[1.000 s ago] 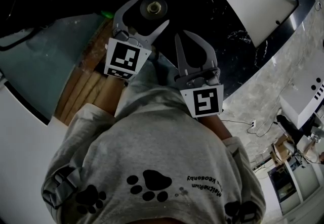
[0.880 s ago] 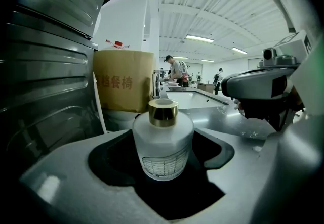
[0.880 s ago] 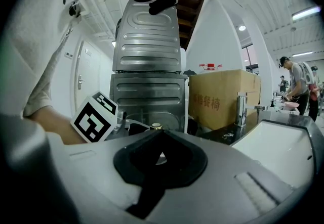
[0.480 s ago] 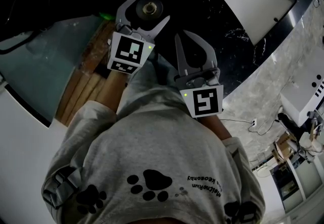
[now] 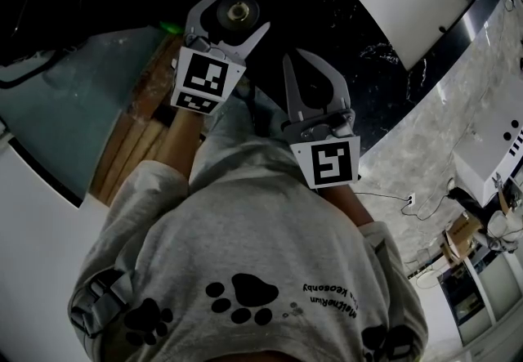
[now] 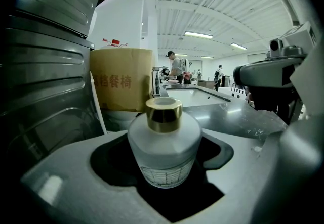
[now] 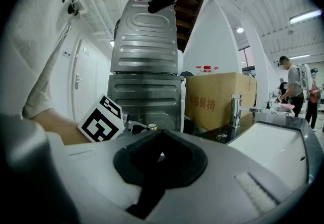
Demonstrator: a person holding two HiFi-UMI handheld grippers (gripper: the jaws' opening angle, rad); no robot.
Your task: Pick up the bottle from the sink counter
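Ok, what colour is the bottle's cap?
Gold cap on a frosted white bottle; left gripper view shows it best.

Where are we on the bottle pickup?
Approach looks done: left tool straddles the bottle, jaws apart either side. Grasp is in hand, not closed yet. Remaining: close and lift off the black counter. Right tool is shut and empty.

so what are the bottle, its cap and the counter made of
Bottle: looks like frosted glass, cloudy matt white with a faint printed label. Cap: shiny gold, metal or metallised plastic, can't tell which. Counter: likely polished dark stone, glossy black with white veins.
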